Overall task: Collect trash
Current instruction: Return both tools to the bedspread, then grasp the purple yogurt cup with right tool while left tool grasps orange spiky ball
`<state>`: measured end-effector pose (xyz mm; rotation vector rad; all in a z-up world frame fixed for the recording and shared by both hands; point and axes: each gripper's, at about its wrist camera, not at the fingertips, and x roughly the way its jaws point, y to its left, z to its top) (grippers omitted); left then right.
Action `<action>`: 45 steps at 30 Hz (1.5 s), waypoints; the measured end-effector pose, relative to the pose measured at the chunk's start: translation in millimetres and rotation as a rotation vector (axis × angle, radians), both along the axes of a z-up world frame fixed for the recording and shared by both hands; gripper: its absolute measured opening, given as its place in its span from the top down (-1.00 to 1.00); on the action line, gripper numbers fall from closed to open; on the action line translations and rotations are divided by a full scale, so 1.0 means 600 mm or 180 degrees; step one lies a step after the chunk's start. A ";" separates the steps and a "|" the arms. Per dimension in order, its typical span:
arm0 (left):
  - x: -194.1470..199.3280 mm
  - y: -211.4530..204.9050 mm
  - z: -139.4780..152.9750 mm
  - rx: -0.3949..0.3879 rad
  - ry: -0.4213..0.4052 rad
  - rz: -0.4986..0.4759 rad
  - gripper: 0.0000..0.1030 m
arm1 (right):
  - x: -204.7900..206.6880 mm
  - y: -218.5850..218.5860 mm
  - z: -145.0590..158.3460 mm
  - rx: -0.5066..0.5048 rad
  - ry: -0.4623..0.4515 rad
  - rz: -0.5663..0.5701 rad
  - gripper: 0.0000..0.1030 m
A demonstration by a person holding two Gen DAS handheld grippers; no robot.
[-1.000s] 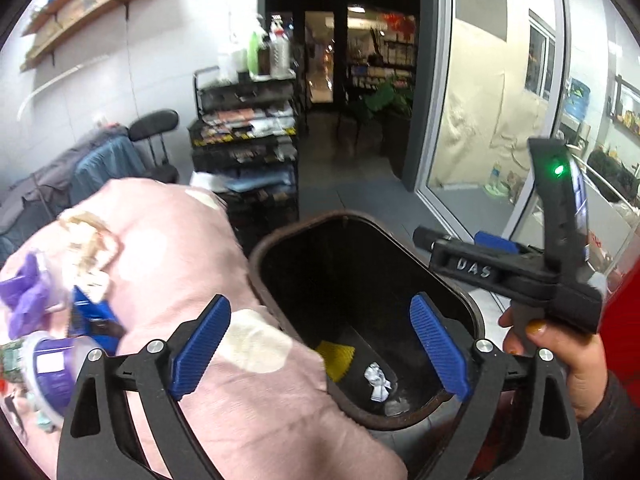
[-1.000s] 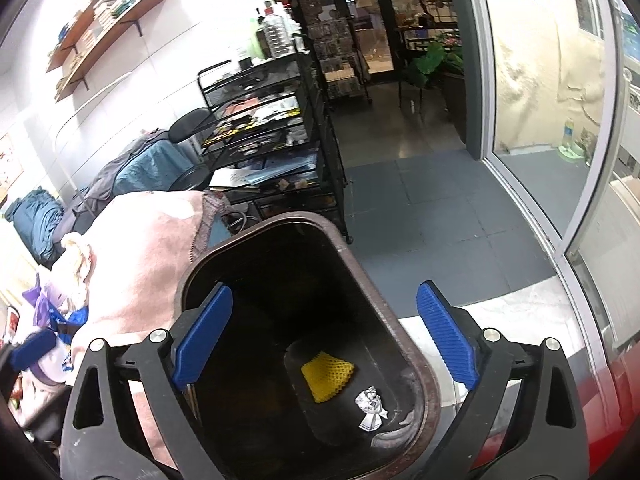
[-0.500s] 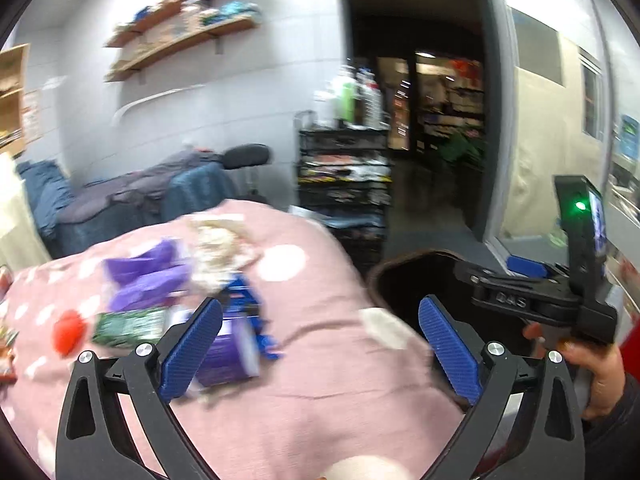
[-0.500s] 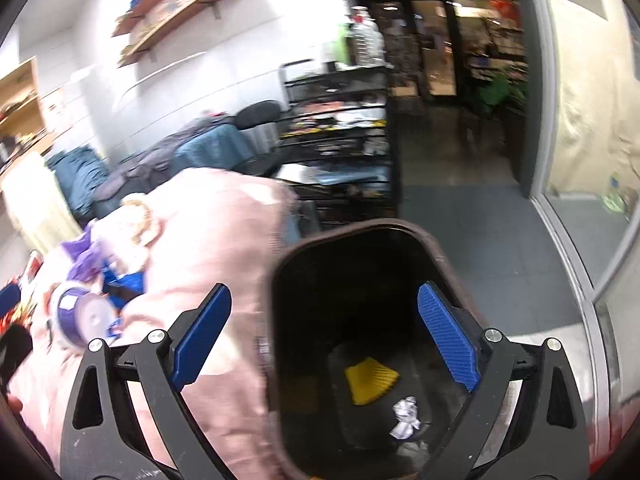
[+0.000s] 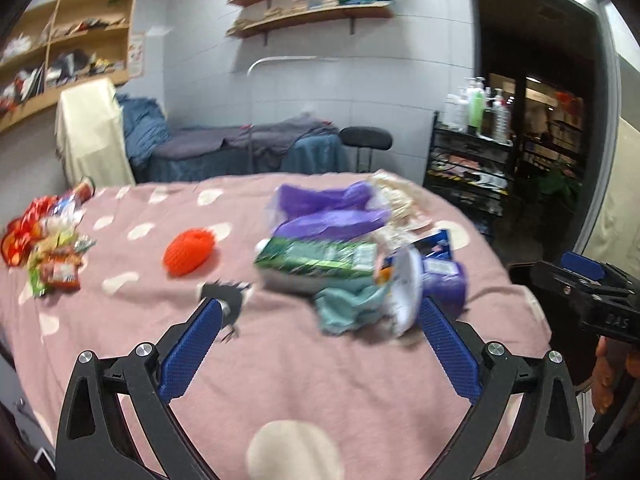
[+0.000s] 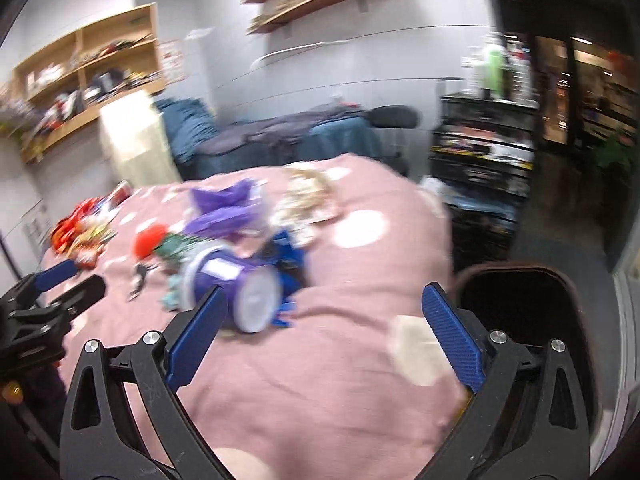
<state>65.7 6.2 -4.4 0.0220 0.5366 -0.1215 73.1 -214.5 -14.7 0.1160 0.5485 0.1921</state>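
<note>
A heap of trash lies on the pink dotted cloth (image 5: 304, 376): a purple tub (image 5: 442, 284) on its side, a green packet (image 5: 320, 258), purple wrapping (image 5: 328, 210), a crumpled teal piece (image 5: 346, 308) and a beige wrapper (image 5: 396, 200). To the left of the heap sits an orange net ball (image 5: 188, 254), with a small black scrap (image 5: 226, 294) in front of it. My left gripper (image 5: 320, 308) hangs open just short of the heap, nothing between its fingers. My right gripper (image 6: 324, 294) is open too, near the purple tub (image 6: 232, 286). The dark bin (image 6: 516, 292) stands at the table's right end.
Red and green snack wrappers (image 5: 44, 240) lie at the cloth's far left. Behind the table are a covered couch (image 5: 240, 152), a stool (image 5: 366, 138) and a black wire rack (image 5: 468, 160) with bottles. A hand (image 5: 604, 376) holds the right gripper's handle.
Both cameras have swung left, away from the bin's inside and onto the table with the trash. The bin now sits at the right edge. Both grippers stay open and empty.
</note>
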 end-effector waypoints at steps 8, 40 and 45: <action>0.005 0.068 -0.029 0.0004 0.0215 0.0194 -0.90 | 0.034 0.096 -0.014 -0.0425 0.0125 0.0522 -0.87; 0.112 0.097 -0.034 -0.0381 0.0635 -0.0075 -0.90 | 0.110 0.194 -0.042 -0.2166 0.0252 0.2070 -0.41; 0.165 0.140 -0.032 -0.0213 0.0640 0.0228 -0.90 | 0.083 0.167 -0.020 -0.1725 0.0126 0.1905 -0.41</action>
